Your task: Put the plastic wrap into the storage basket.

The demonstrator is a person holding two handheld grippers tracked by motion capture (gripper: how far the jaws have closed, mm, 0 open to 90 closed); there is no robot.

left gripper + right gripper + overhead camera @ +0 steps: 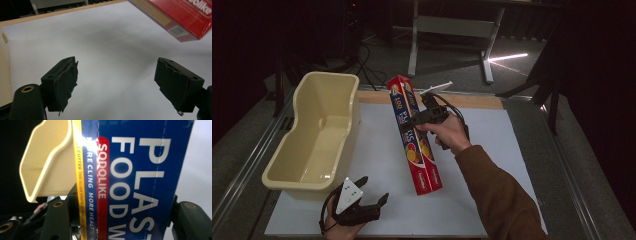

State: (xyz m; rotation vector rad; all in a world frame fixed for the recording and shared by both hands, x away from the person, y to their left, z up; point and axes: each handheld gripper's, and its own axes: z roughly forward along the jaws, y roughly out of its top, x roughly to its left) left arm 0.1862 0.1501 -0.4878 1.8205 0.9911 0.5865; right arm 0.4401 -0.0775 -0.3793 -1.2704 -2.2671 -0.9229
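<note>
Right gripper (416,120) is clamped on the plastic wrap box (414,135), holding it tilted above the white mat (377,150) beside the cream tub (314,135). Left gripper (373,191) sits wide open, holding nothing, low over the mat.

wrap box (140,182) reads "sodolike", "plast", "food", "more cling".

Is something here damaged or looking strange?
Yes. The padding on the left claw is torn: the pad of one finger hangs in ragged shreds at its edge. The plastic wrap box, held in the right claw, and the beige tub look intact.
</note>
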